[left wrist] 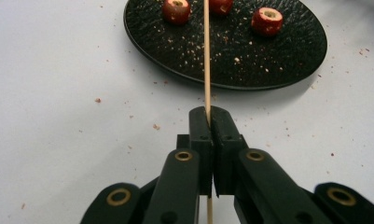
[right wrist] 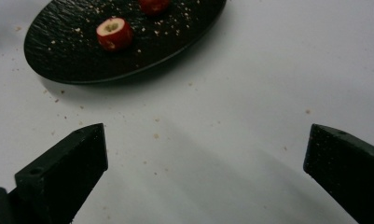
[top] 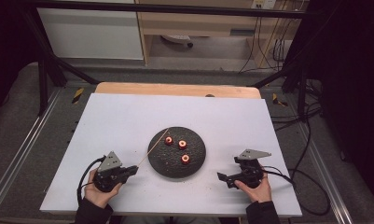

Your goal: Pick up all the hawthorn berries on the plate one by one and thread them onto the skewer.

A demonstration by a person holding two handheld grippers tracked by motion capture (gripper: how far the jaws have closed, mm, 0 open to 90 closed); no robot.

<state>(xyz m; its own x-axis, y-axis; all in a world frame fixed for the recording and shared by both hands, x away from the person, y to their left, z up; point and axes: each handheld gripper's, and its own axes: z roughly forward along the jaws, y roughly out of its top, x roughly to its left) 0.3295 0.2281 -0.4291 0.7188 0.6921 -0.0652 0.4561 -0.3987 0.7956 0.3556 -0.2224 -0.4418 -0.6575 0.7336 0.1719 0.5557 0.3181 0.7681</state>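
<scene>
High view: left gripper (top: 132,170), lower left of frame, clenched on a thin wooden skewer (top: 153,147) angled up and right, tip over the left rim of the black plate (top: 159,161) at centre. Likely held low and slanted to line the point up with one of three cored red fruit pieces (top: 169,140) on the plate. Right gripper (top: 220,177), lower right, released and empty, resting just beside the plate on the white tabletop (top: 119,116), seemingly waiting to steady a piece.

Left gripper view: jaws pressed together at bottom centre, skewer (left wrist: 206,60) pinched between them and running straight up the frame, crossing the plate (left wrist: 287,56) and passing between two fruit pieces (left wrist: 176,11) at the top edge, touching neither as far as can be told.

Right gripper view: jaws spread wide at lower left and lower right, nothing between them but bare tabletop (right wrist: 250,93); plate (right wrist: 54,51) in the upper left, nearest fruit piece (right wrist: 114,33) well ahead of the left jaw.
</scene>
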